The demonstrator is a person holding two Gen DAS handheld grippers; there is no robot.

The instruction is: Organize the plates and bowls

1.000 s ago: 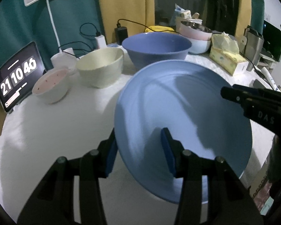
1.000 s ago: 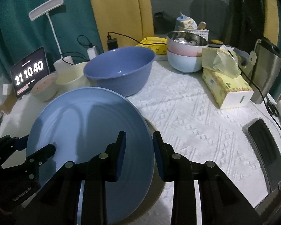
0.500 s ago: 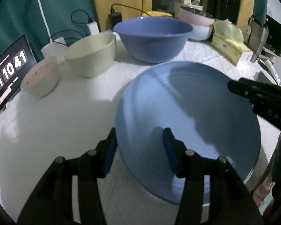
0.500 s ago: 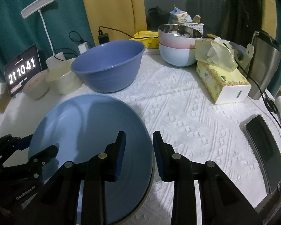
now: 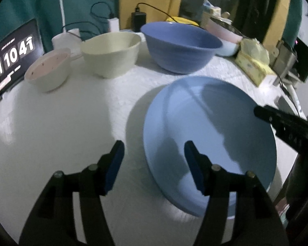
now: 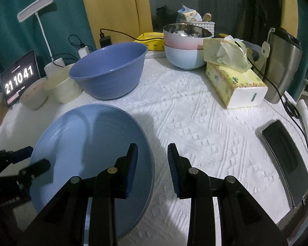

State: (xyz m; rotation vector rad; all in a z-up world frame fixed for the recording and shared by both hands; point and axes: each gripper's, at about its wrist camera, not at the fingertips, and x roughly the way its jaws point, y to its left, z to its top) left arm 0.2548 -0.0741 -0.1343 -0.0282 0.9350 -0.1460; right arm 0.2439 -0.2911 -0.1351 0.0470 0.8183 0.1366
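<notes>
Plate (image 5: 207, 135) position decides the move: the light-blue plate is laid on the white tablecloth (image 6: 195, 112), straddled at its left rim by the opening left gripper (image 5: 153, 160) and at its right rim by the right gripper (image 6: 153, 164), neither pad pressing.

The near rim of the blue plate (image 6: 88, 143) is hidden behind the fingers of the right gripper (image 6: 153, 164), so whether the pads touch that rim cannot be told. The cream bowl (image 6: 65, 90) sits partly behind the dark blue bowl (image 6: 108, 71). In the left wrist view the tissue box (image 5: 254, 65) and stacked bowls (image 5: 225, 34) are blurred, and the clock tablet (image 5: 10, 57) is cut off at the picture's edge.
</notes>
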